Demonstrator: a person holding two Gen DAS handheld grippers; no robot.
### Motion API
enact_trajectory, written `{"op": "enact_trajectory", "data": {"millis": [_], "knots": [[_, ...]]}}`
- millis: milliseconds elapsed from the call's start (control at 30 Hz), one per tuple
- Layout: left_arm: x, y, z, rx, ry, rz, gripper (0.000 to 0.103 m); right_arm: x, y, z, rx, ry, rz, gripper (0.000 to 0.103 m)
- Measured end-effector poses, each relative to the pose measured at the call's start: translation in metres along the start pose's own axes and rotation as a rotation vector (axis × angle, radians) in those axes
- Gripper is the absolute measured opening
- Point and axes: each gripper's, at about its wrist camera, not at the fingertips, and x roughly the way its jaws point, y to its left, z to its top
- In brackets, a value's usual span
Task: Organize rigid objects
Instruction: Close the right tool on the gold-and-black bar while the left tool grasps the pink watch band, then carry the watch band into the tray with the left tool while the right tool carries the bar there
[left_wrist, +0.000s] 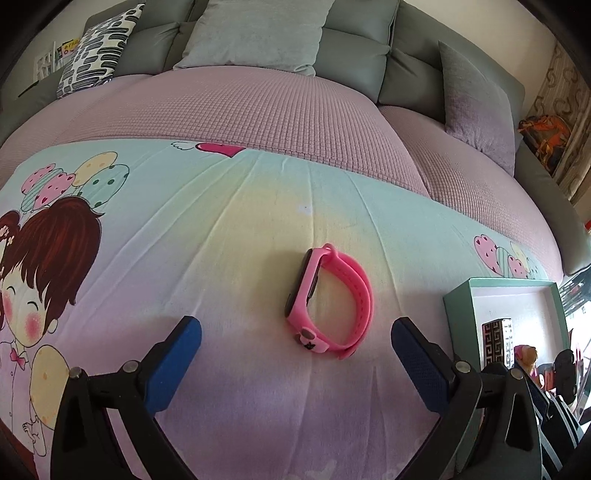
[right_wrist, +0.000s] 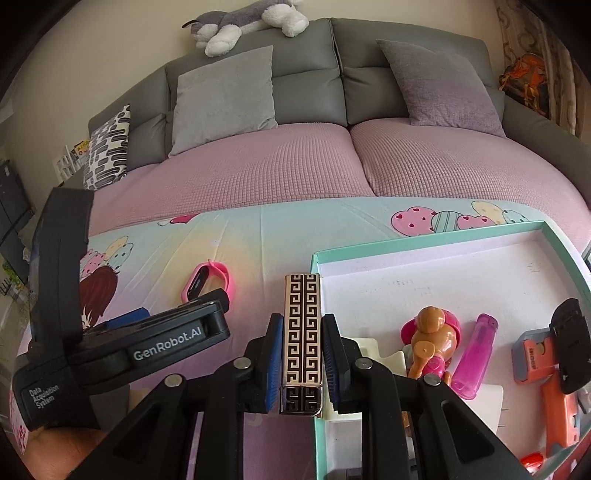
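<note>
Clamped between the blue pads of the right gripper (right_wrist: 302, 363) is a slim rectangular case (right_wrist: 301, 332) printed with a black-and-white key pattern; it is held lengthwise along the fingers, over the near left wall of the teal-rimmed box (right_wrist: 436, 249). Inside that box a tan and pink toy figure (right_wrist: 430, 341), a translucent purple lighter (right_wrist: 476, 356) and an orange utility knife (right_wrist: 552, 373) are seen lying side by side, with a black object (right_wrist: 569, 345) resting across the knife's grey end.

Well to the left, the left gripper (left_wrist: 295, 360) is held above the cartoon-printed sheet (left_wrist: 221, 229) with its jaws spread wide — nothing is gripped between them. A pink watch (left_wrist: 328, 301) lies on its edge on the sheet just ahead of those fingers, roughly centred between them and touched by neither pad. The watch is outside the box, to its left. Behind the sheet, a grey sofa (right_wrist: 306, 70) with cushions is visible — a plush dog (right_wrist: 243, 24) is stretched along its back.
</note>
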Motion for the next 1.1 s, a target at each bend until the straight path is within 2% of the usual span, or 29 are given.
{"op": "enact_trajectory", "data": {"millis": [67,267,333,467,767,1100], "knots": [[0.004,-0.005,0.001,0.019,0.005,0.012,0.102,0.001,-0.003,0.000,0.009,0.002,0.008,0.022],[0.008,-0.011,0.004,0.062,0.004,0.058,0.081,0.000,-0.003,0.000,0.008,0.001,0.011,0.022],[0.008,-0.012,0.004,0.071,0.003,0.047,0.075,0.000,-0.004,0.000,0.008,0.003,0.012,0.022],[0.006,-0.018,0.003,0.096,0.001,0.002,0.053,-0.002,-0.004,0.000,0.005,0.003,0.010,0.022],[-0.008,-0.020,-0.006,0.087,-0.004,-0.020,0.051,-0.021,-0.013,0.003,0.025,-0.028,-0.002,0.022],[-0.054,-0.028,-0.018,0.066,-0.088,-0.060,0.051,-0.049,-0.026,0.003,0.048,-0.061,-0.029,0.022]]}}
